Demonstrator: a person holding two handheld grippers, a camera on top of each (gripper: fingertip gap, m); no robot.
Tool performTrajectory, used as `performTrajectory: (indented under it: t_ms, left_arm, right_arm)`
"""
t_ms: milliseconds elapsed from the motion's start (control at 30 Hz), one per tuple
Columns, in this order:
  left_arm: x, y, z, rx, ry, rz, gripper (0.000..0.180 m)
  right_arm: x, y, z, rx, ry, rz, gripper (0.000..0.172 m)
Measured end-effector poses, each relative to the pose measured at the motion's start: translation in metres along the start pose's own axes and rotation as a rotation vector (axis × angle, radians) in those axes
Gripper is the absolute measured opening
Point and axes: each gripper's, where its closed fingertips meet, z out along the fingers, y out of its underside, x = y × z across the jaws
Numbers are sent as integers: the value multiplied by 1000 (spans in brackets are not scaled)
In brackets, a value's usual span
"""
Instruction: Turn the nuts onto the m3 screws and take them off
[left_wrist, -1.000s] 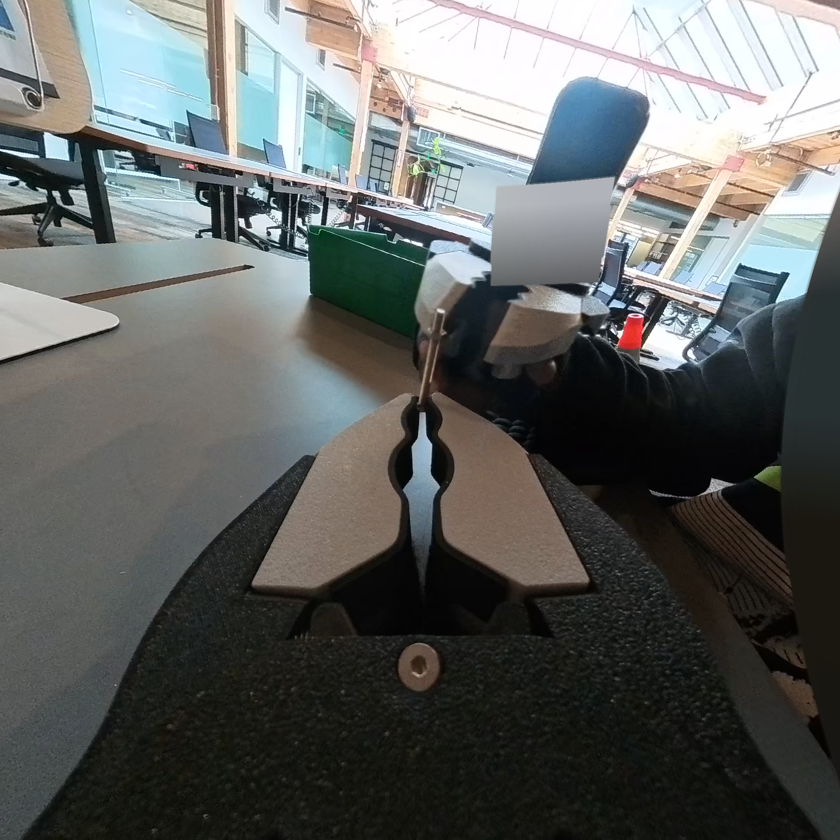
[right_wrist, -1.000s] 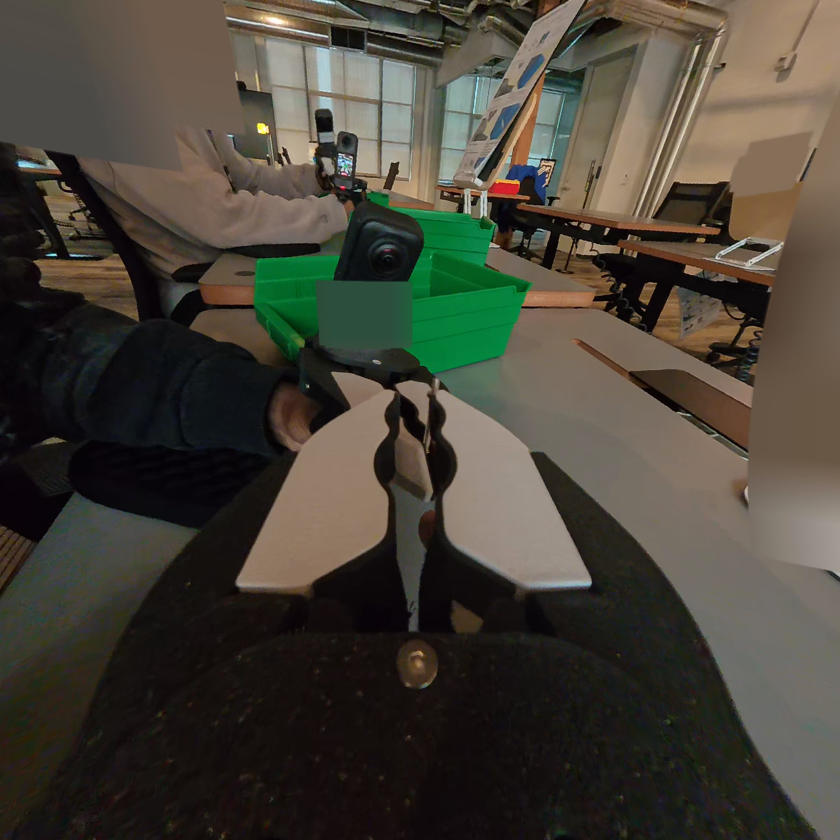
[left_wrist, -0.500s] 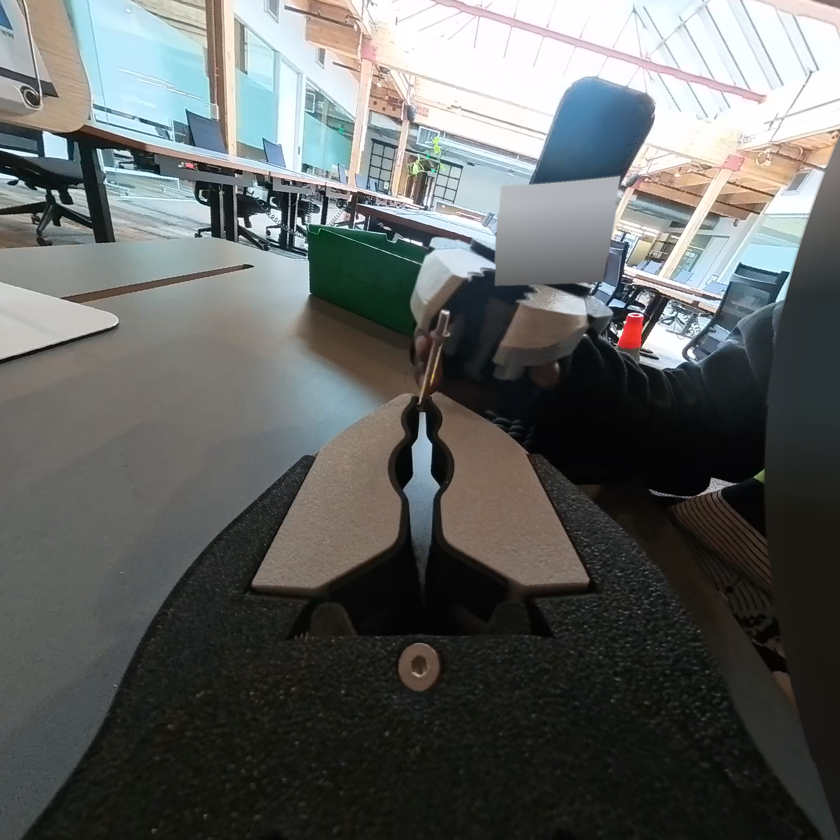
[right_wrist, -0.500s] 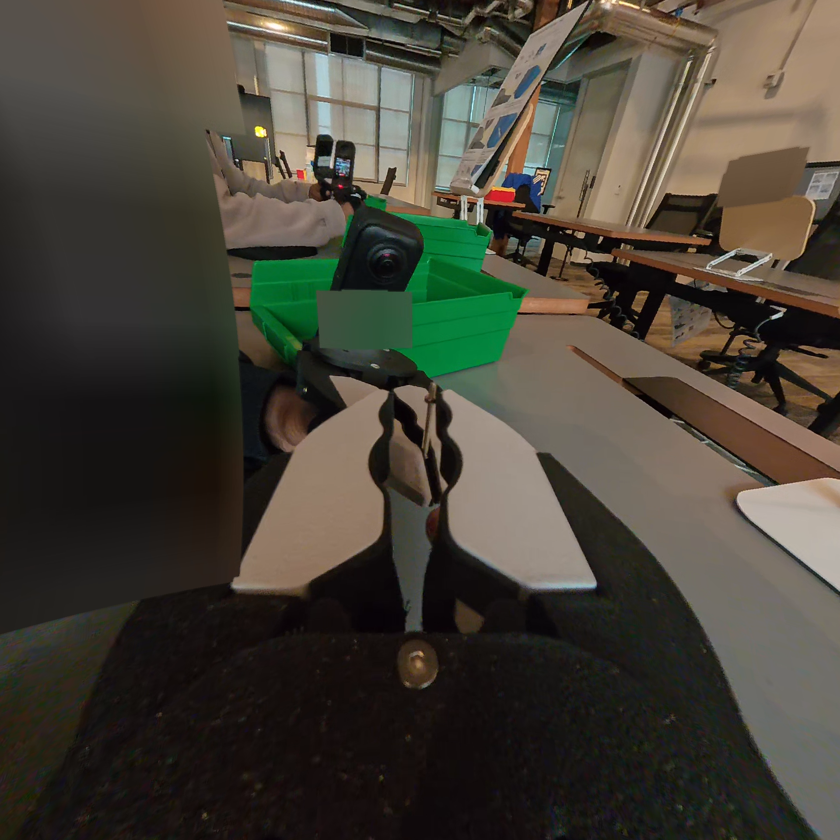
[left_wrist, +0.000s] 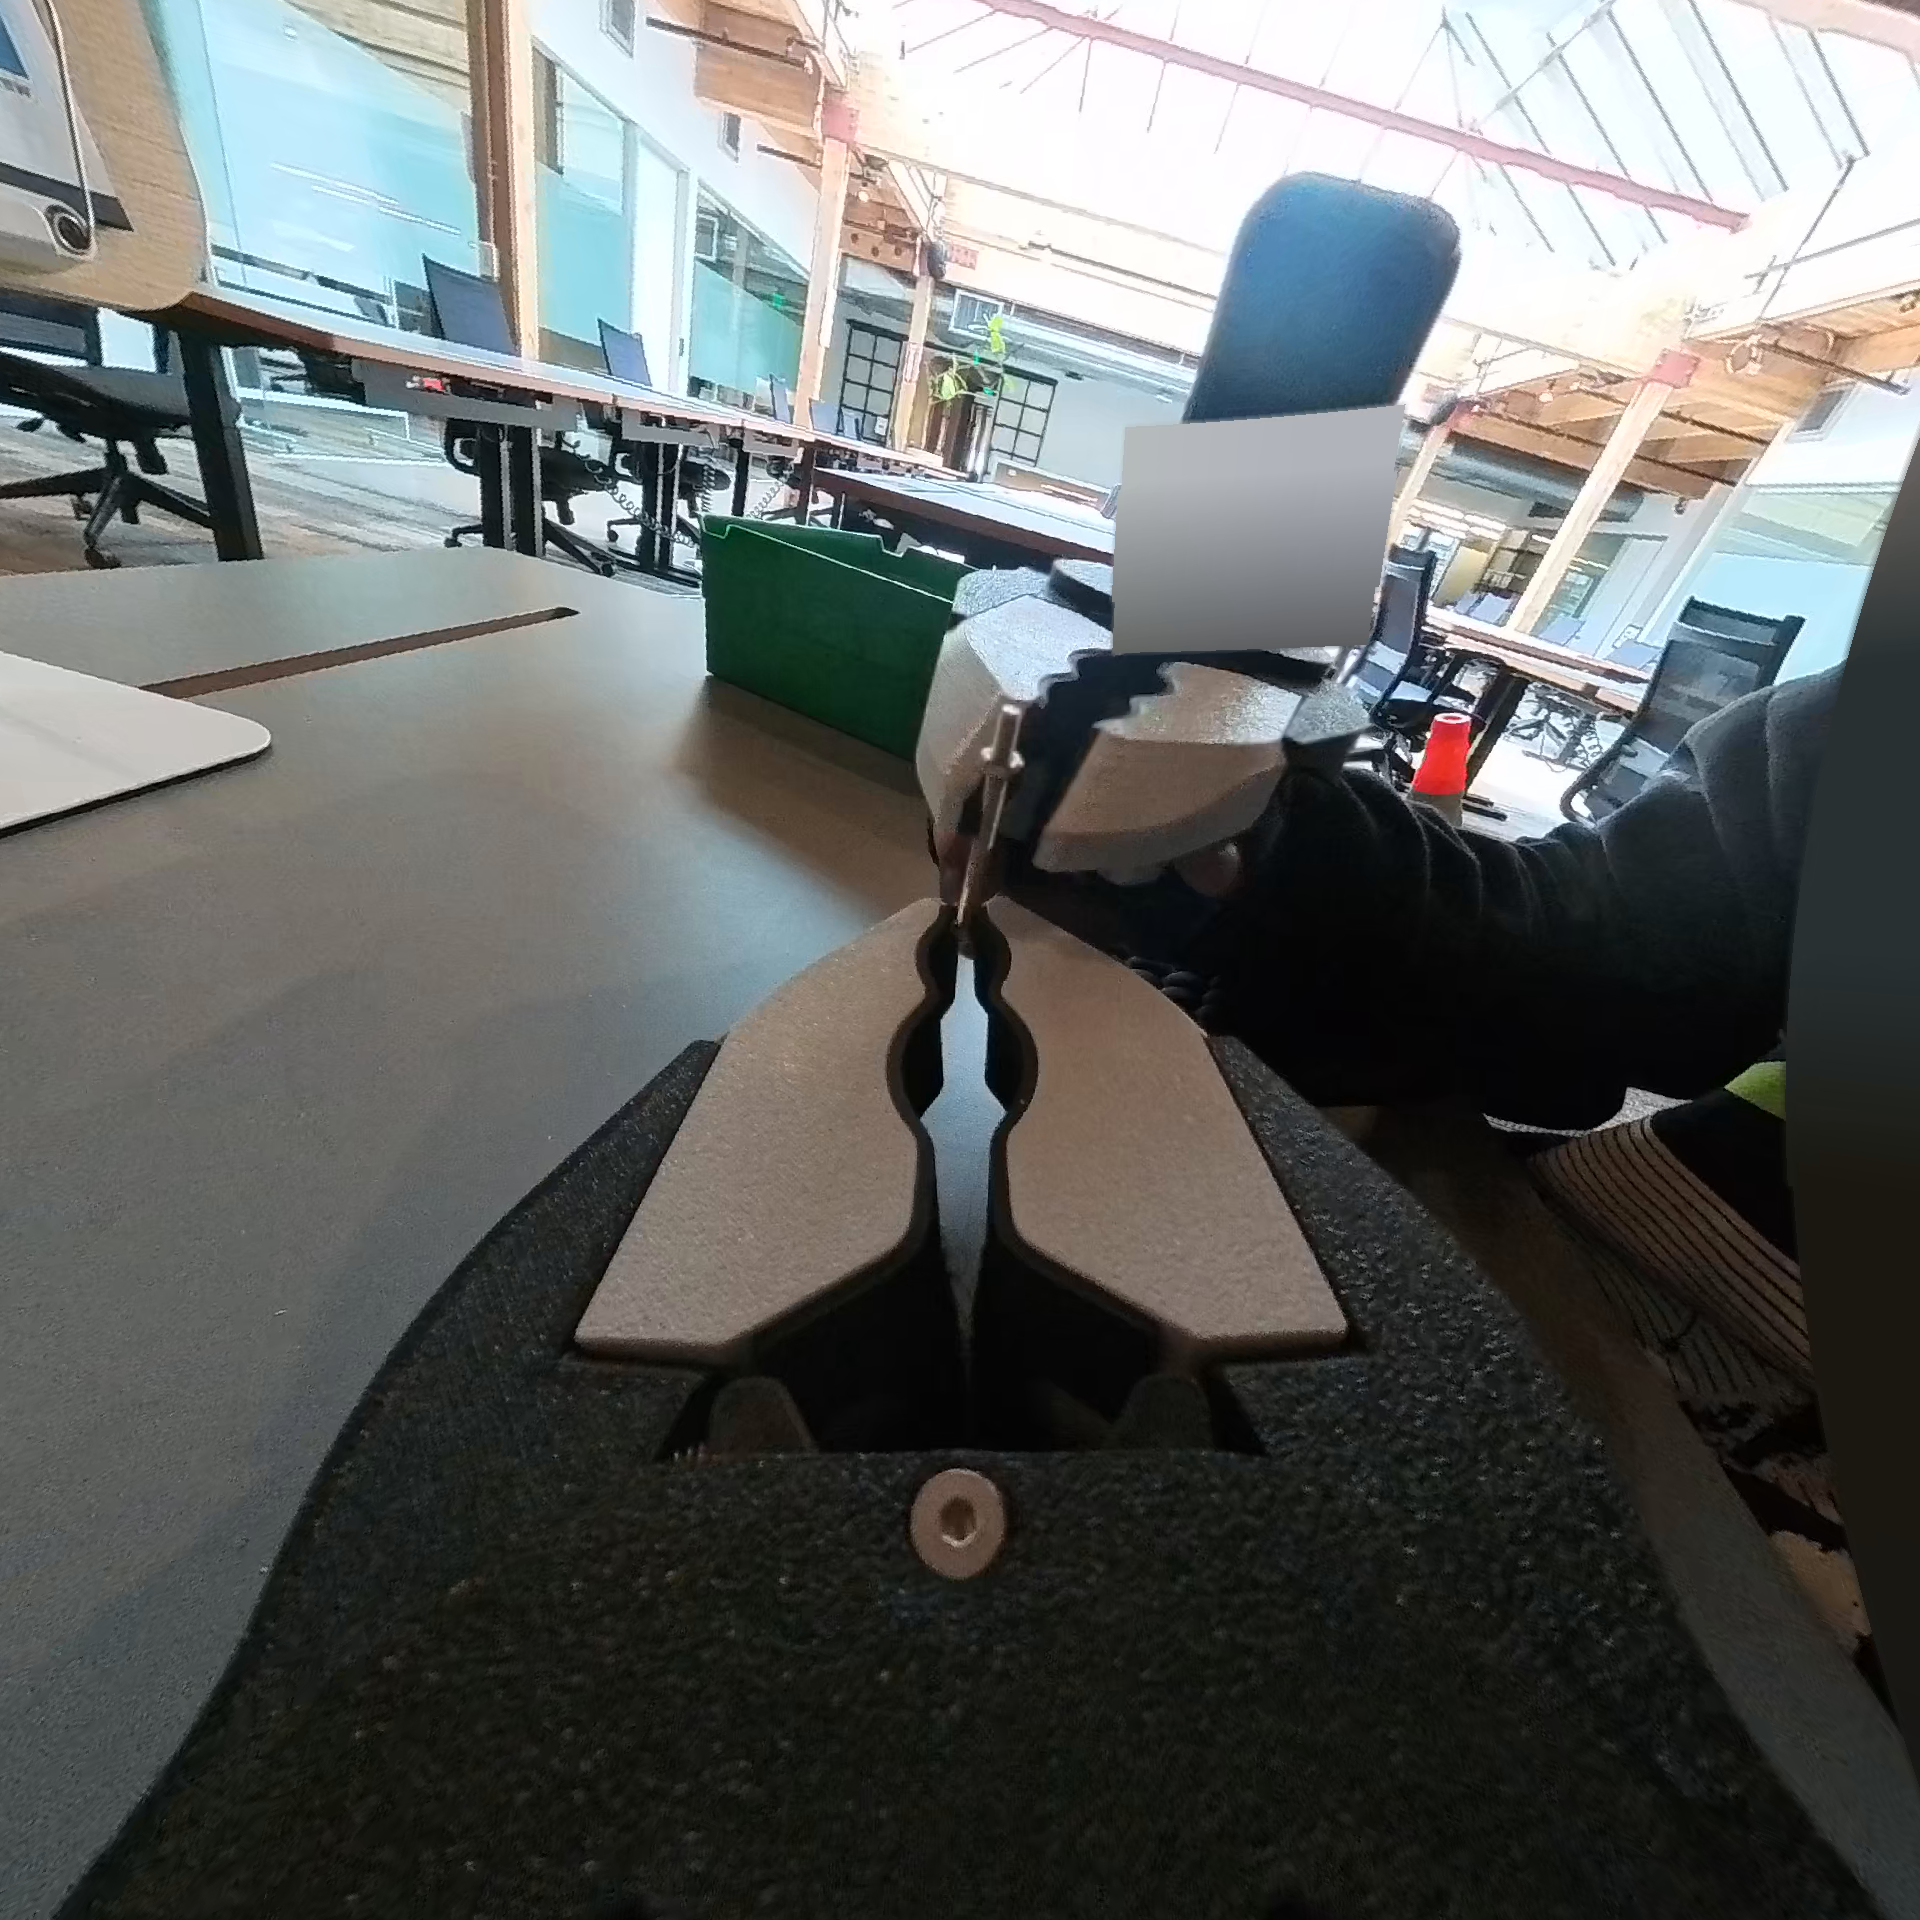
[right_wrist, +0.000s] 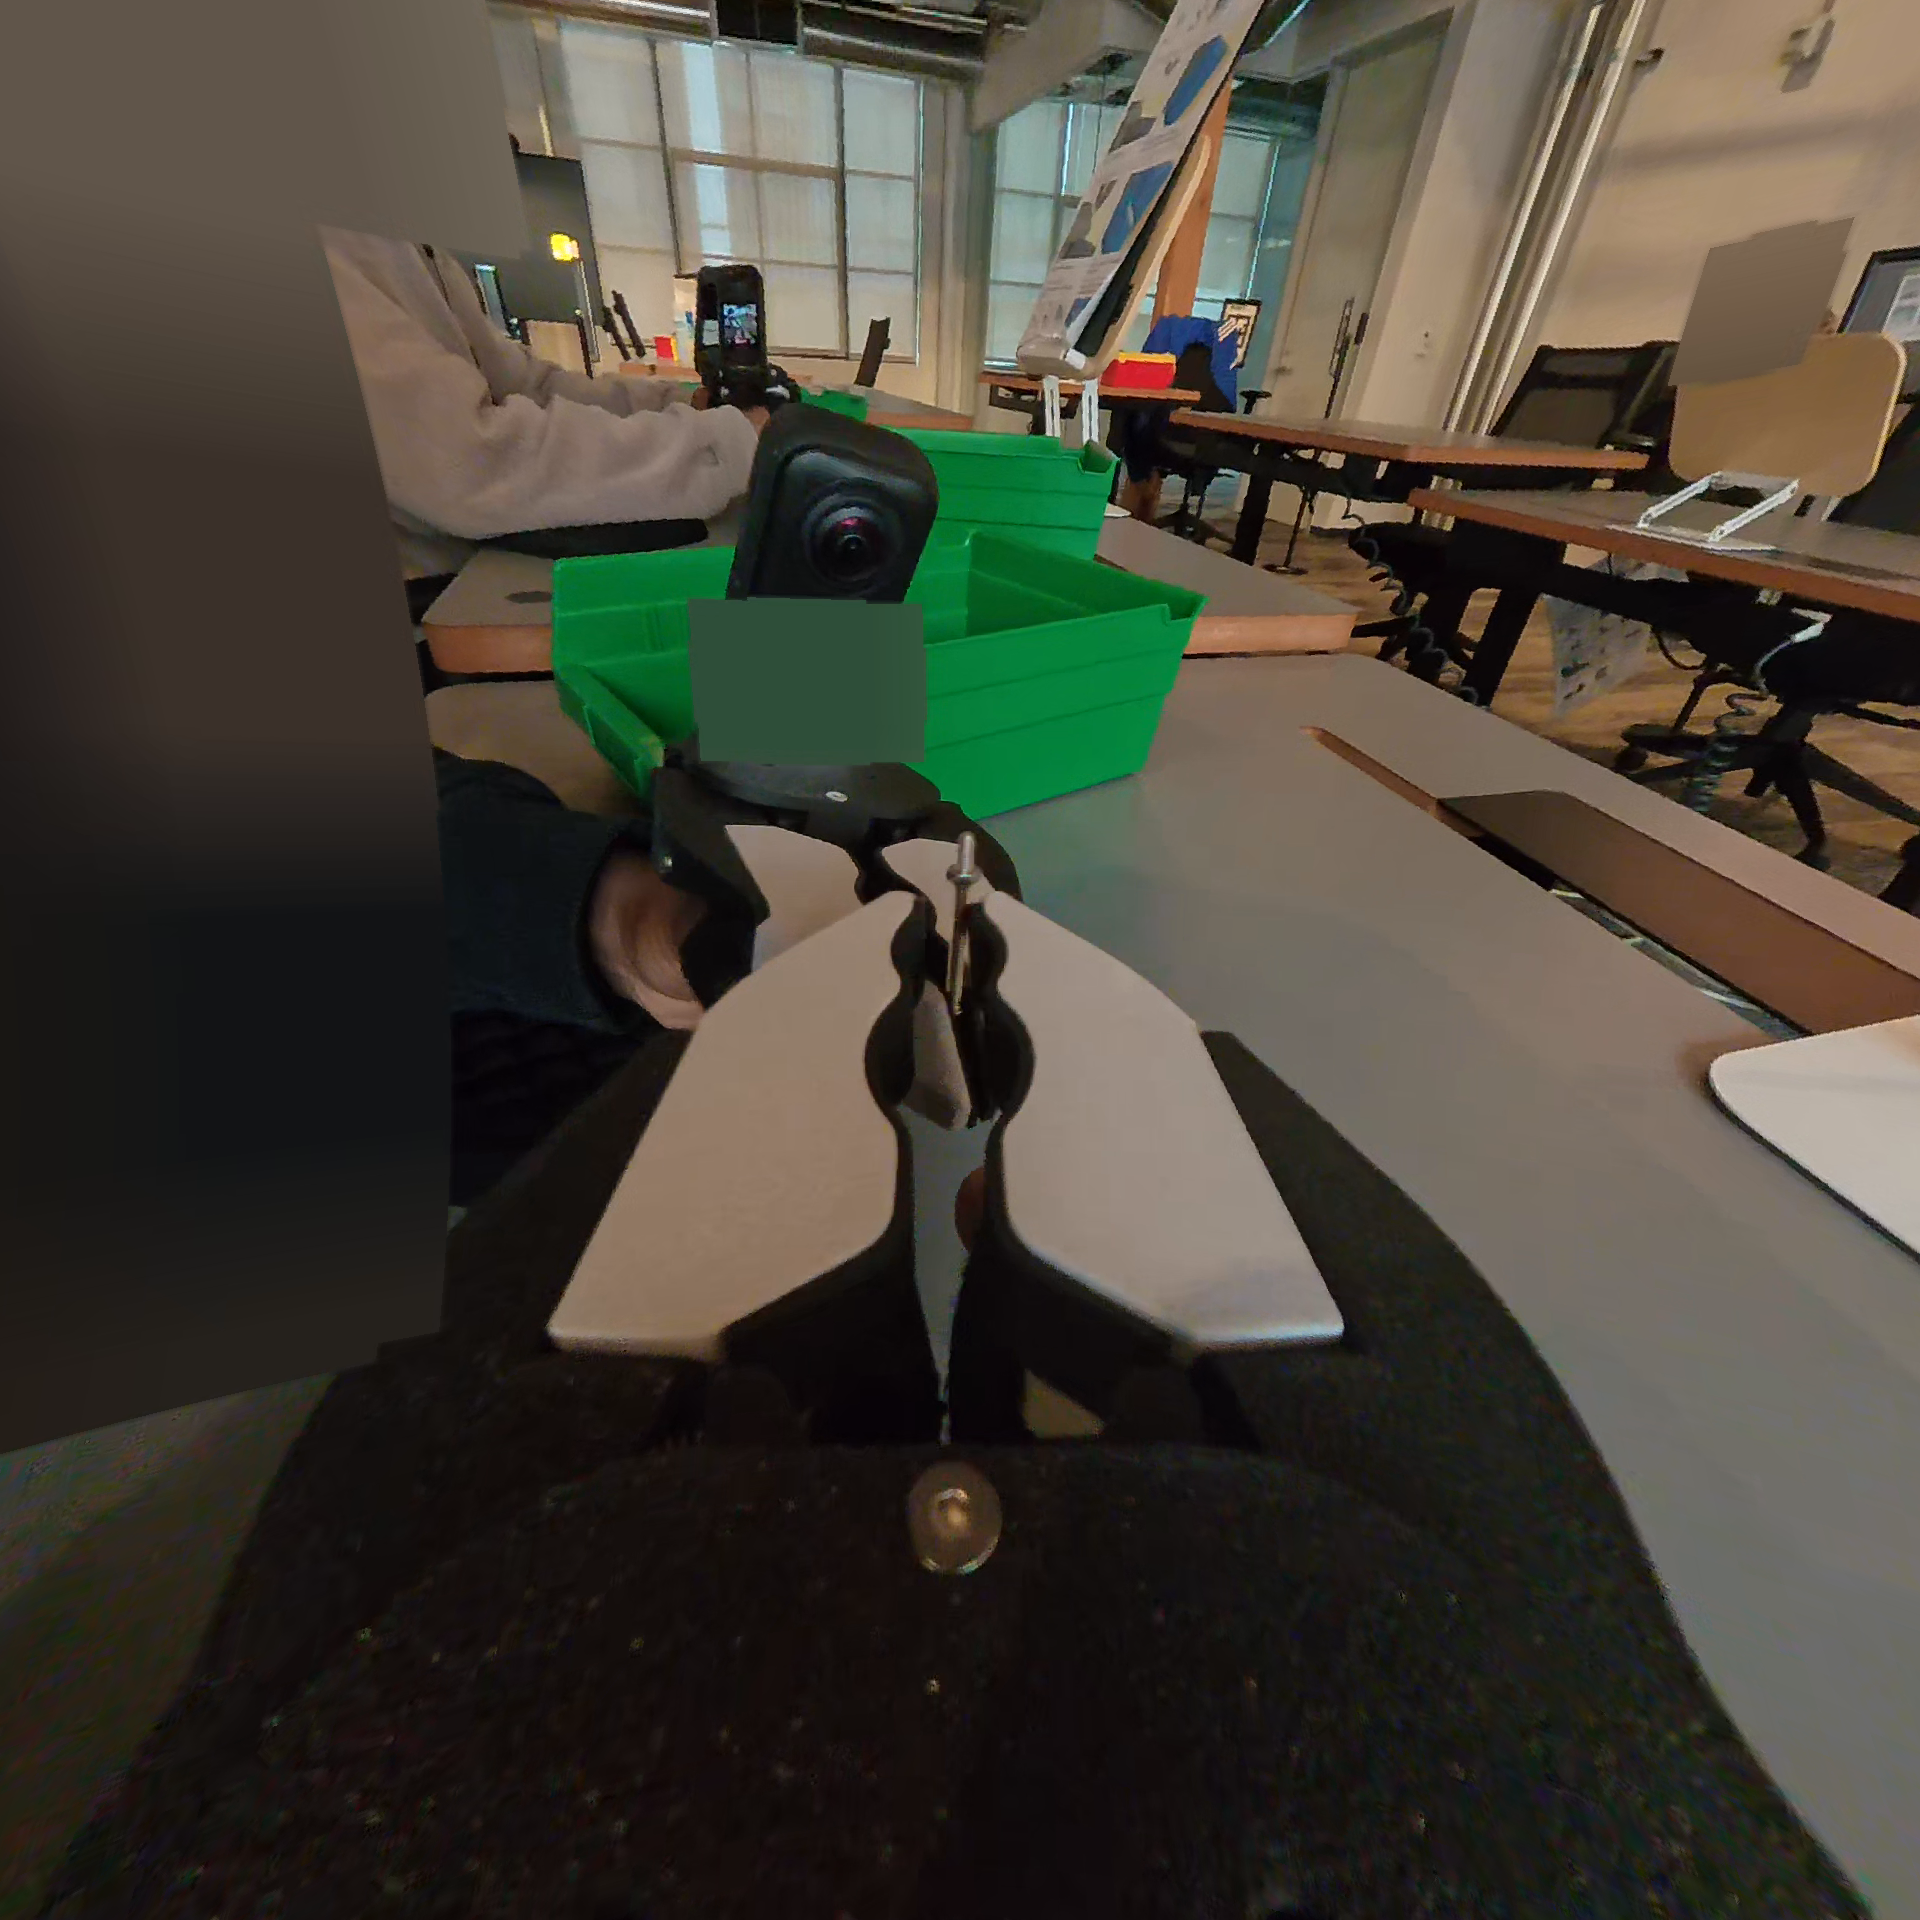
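One grey table (left_wrist: 436, 935), green bins (right_wrist: 1039, 686) behind, open-plan office, left tool (left_wrist: 961, 920) clamps screw (left_wrist: 982, 831), right tool (right_wrist: 951, 914) nearly closed around it.

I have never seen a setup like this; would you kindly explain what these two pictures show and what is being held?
A person holds a hand-held two-finger gripper in each hand. Each gripper carries a camera that looks along its own fingers, so each picture is that tool's own view, with the other tool facing it.

In the left view, the left gripper is shut on the lower end of a thin metal screw, which stands up with a small nut near its top. In the right view, the right gripper has its fingers close on either side of that screw; I cannot tell whether they pinch it.

On the grey table are a green bin and a flat white pad.
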Motion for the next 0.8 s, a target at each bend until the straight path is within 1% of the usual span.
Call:
performTrajectory:
  t_ms: [67,233,367,600,700,800]
  left_arm:
    - [1,0,0,-3,3,5,2]
    - [3,-1,1,5,10,18,3]
    - [2,-5,0,27,-6,39,35]
    - [-4,-5,0,19,-67,62,77]
    - [-4,-2,1,-2,-65,56,87]
    - [-3,-2,1,2,-62,58,89]
  right_arm:
    - [2,0,-1,-3,7,9,1]
    - [3,-1,-2,0,-7,54,1]
    - [10,-6,-8,37,-4,128,1]
    - [36,-31,-35,165,42,312,1]
    - [48,-45,-50,212,77,373,1]
    - [53,-61,-63,234,102,412,1]
